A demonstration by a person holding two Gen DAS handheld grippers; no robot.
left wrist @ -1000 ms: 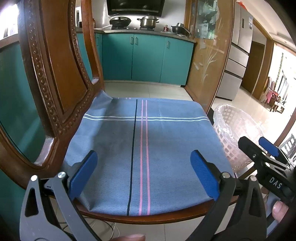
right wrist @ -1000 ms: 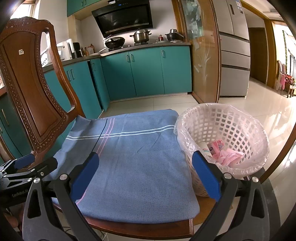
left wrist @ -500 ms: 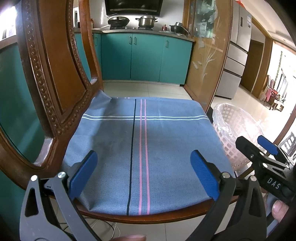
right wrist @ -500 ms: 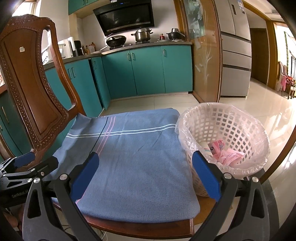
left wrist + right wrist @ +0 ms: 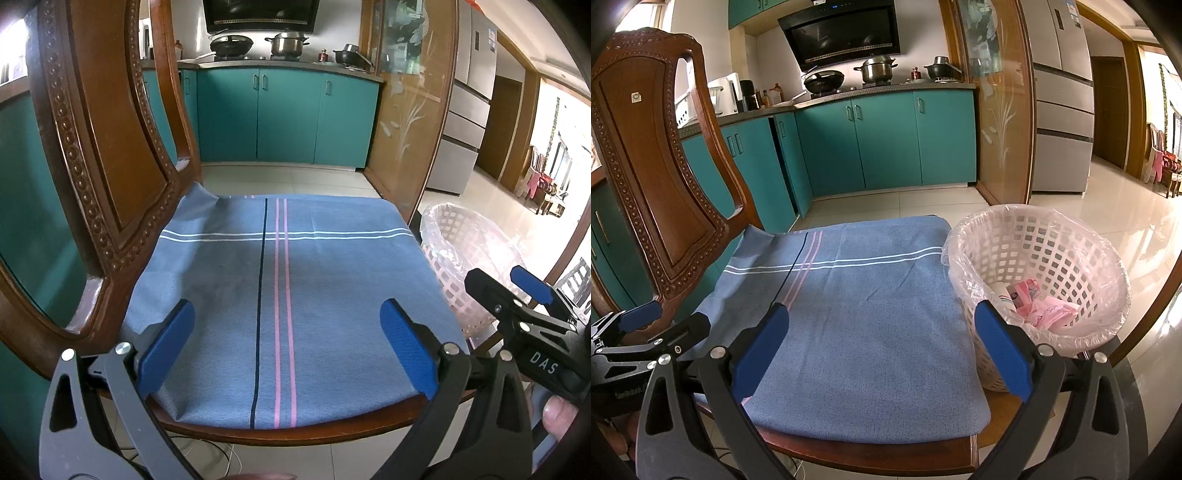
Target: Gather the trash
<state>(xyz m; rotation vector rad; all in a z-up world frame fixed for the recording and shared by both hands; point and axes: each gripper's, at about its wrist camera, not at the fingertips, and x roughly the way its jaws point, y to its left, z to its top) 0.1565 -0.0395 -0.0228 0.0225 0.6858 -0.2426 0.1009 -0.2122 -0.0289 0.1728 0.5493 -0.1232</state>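
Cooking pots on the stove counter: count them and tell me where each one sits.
3. A dark wok sits on the left, a steel lidded pot in the middle, and a dark lidded pot on the right by the wooden partition. Others may be hidden behind it.

Daylit, bright, both views sharp at centre. Strong daylight enters from 3 o'clock; glare blows out the tiled floor and the doorway at right in the left wrist view. Blown highlight at 10 o'clock in both. Soft shadow band across the blue cloth. Heavy fisheye bend at edges, black vignette corners. Chair back near lens slightly soft.
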